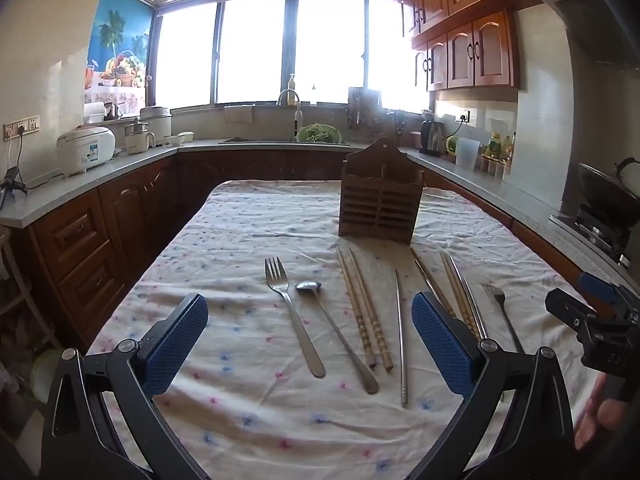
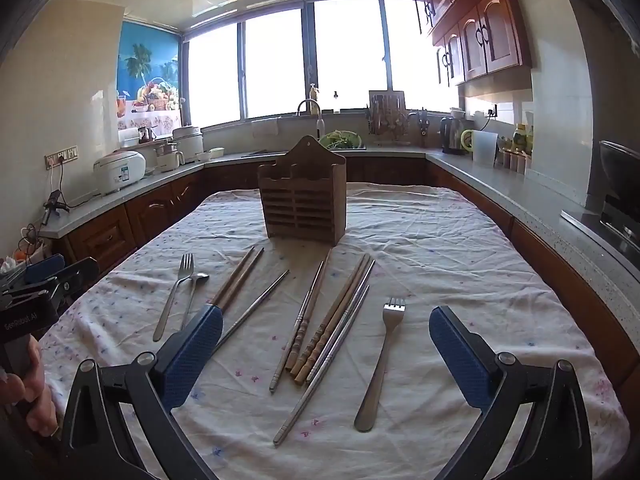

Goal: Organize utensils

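A slatted wooden utensil holder (image 1: 378,196) (image 2: 304,196) stands upright at the far middle of the cloth-covered table (image 1: 224,240). In front of it lie a fork (image 1: 290,316), a spoon (image 1: 336,332), a pair of wooden chopsticks (image 1: 364,308), a single metal chopstick (image 1: 401,336), a mixed bunch of chopsticks (image 2: 320,328) and a second fork (image 2: 382,360). My left gripper (image 1: 310,304) hovers open above the first fork and spoon. My right gripper (image 2: 326,314) hovers open above the chopstick bunch. Neither touches anything.
Wooden-fronted kitchen counters (image 1: 120,160) wrap around the table on three sides, holding a rice cooker (image 1: 86,148), a sink with greens (image 1: 320,134) and a kettle (image 1: 432,136). A wok (image 1: 608,196) sits on the stove at right. A hand (image 1: 600,412) holds the right gripper's handle.
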`<state>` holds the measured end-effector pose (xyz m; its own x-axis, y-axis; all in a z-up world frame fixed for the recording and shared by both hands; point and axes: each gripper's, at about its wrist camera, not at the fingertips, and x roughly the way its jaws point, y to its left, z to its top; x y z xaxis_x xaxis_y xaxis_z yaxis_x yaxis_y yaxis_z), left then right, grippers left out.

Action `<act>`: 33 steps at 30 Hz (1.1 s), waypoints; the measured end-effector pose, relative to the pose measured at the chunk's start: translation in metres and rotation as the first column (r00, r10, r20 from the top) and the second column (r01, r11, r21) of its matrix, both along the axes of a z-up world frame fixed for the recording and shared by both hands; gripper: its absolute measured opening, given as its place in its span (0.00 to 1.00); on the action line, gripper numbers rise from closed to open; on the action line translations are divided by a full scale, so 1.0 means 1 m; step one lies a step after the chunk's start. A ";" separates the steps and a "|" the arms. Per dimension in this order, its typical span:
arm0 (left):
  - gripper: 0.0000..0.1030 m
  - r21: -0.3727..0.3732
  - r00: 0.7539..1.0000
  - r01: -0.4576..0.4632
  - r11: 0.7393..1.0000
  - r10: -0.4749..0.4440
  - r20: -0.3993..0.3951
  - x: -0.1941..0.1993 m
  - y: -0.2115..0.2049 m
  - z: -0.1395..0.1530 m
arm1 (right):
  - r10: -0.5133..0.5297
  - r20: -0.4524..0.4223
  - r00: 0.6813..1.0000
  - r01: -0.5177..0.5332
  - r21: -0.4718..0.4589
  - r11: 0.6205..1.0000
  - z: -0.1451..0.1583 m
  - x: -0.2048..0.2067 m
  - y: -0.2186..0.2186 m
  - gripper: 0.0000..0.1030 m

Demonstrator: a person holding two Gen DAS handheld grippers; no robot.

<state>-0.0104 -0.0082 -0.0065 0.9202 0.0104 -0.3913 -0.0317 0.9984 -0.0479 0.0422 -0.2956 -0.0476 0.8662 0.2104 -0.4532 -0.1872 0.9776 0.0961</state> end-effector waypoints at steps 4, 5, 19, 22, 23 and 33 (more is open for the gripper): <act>1.00 0.006 1.000 0.003 1.000 -0.003 0.006 -0.005 -0.001 0.002 | -0.001 0.011 1.000 0.001 -0.002 1.000 0.004 -0.003 0.004 1.00; 1.00 0.007 1.000 0.002 1.000 -0.002 0.003 -0.002 -0.003 0.003 | -0.002 0.016 1.000 0.002 0.001 1.000 0.005 -0.004 0.002 1.00; 1.00 0.012 1.000 -0.005 1.000 0.005 0.014 -0.003 -0.004 0.005 | -0.017 0.057 0.998 0.016 0.022 1.000 0.012 -0.011 0.001 1.00; 1.00 0.015 1.000 -0.004 1.000 0.004 0.018 -0.003 -0.005 0.005 | -0.014 0.063 0.998 0.012 0.027 1.000 0.013 -0.012 0.001 1.00; 1.00 0.016 1.000 -0.004 1.000 0.004 0.019 -0.003 -0.005 0.005 | -0.014 0.064 0.998 0.012 0.028 1.000 0.013 -0.012 0.001 1.00; 1.00 0.017 1.000 -0.006 1.000 0.006 0.022 -0.003 -0.005 0.006 | -0.007 0.079 0.997 0.004 0.045 0.999 0.016 -0.015 0.001 1.00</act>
<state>-0.0132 -0.0129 -0.0005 0.9285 0.0223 -0.3707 -0.0367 0.9988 -0.0318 0.0275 -0.2948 -0.0311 0.9004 0.2238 -0.3732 -0.1904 0.9738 0.1246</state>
